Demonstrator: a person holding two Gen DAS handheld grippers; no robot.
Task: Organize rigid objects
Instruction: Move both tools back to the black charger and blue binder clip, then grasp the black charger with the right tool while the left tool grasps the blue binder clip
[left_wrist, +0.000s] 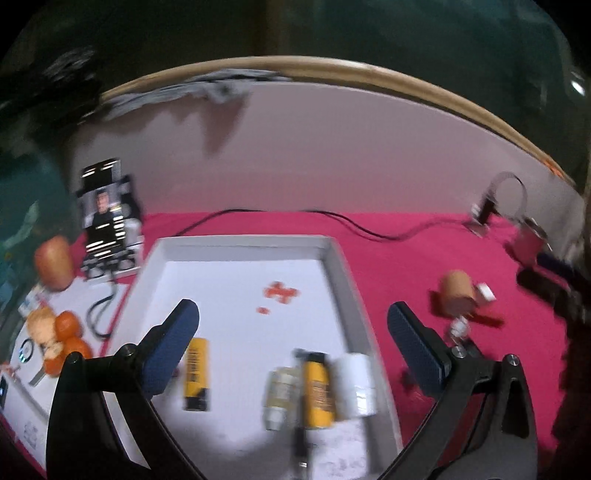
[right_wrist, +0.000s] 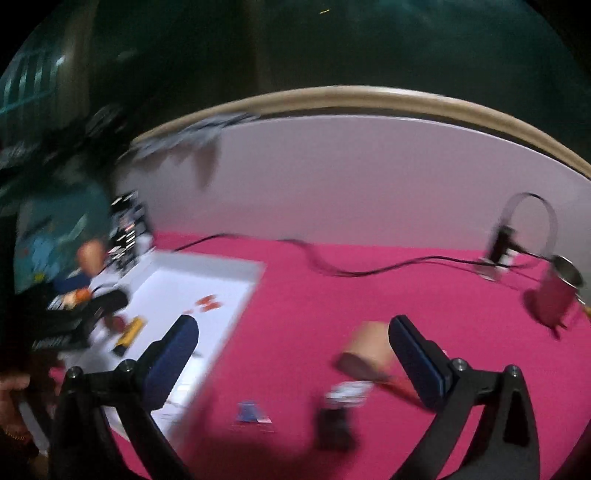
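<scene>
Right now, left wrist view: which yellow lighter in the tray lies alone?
The yellow lighter beside the left finger. The other yellow lighter sits packed between a clear bottle and a white cylinder.

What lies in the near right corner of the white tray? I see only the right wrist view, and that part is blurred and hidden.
Observer: Three things lie side by side: a small clear bottle, a yellow tube with a black end and a white cylinder.
Operator: Does the left gripper hold anything?
Observer: No. The left gripper is open above the white tray and grips nothing.
</scene>
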